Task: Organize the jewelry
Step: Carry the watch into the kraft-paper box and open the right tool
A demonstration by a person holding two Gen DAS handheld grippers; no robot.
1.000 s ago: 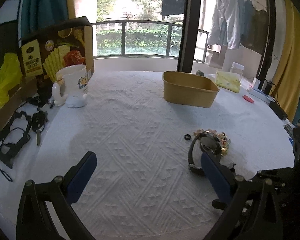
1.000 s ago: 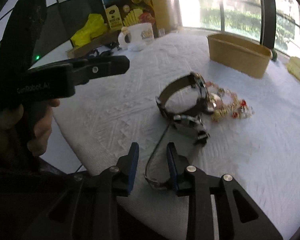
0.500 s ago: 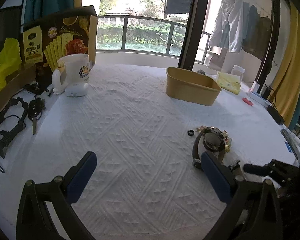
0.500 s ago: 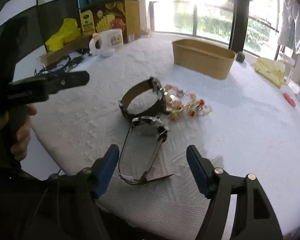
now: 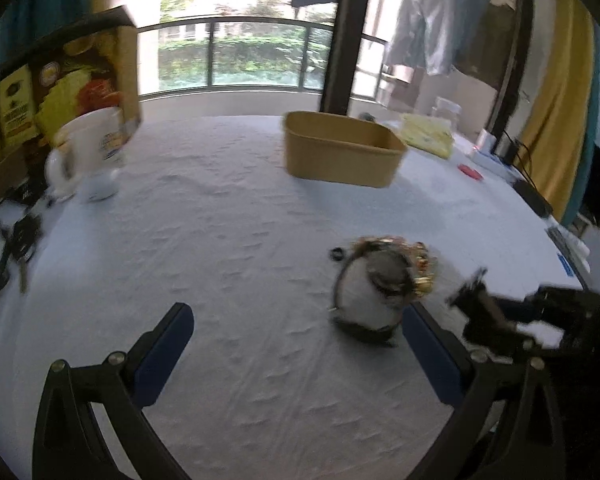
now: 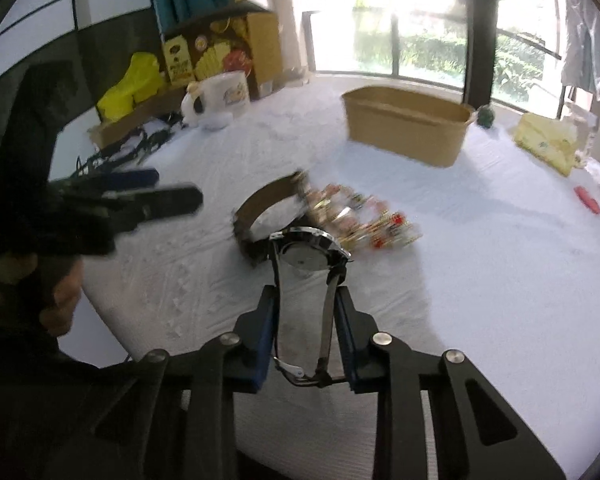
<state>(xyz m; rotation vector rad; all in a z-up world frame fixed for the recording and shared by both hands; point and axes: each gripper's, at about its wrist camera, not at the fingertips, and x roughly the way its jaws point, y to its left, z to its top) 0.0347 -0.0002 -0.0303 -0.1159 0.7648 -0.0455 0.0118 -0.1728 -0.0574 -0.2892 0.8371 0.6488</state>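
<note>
The right gripper (image 6: pixel 306 312) is clamped on the metal-band watch (image 6: pixel 306 280), its two blue pads pressing the sides of the band loop. The watch's long axis runs along the fingers, away from the camera: the clasp sits low between the pads, near the camera, and the round steel case points forward and up, toward the jewelry pile. The watch is lifted clear of the white tablecloth (image 6: pixel 500 280).

Just beyond the case lies the brown-strap watch (image 6: pixel 260 208), its strap curled into an open loop resting on the cloth. Touching it on the right is a blurred heap of beaded bracelets (image 6: pixel 364 220), gold and red. Farther back stands the tan box (image 6: pixel 408 128), well apart from the pile.

The left gripper (image 5: pixel 296 344) hangs over the cloth with its jaws spread wide and nothing between them. Its right pad is just beside the brown-strap watch (image 5: pixel 368 292), and a small dark ring (image 5: pixel 336 254) lies near the strap's far side. A white mug (image 5: pixel 88 148) and a printed carton (image 5: pixel 68 76) stand at the table's left edge.
</note>
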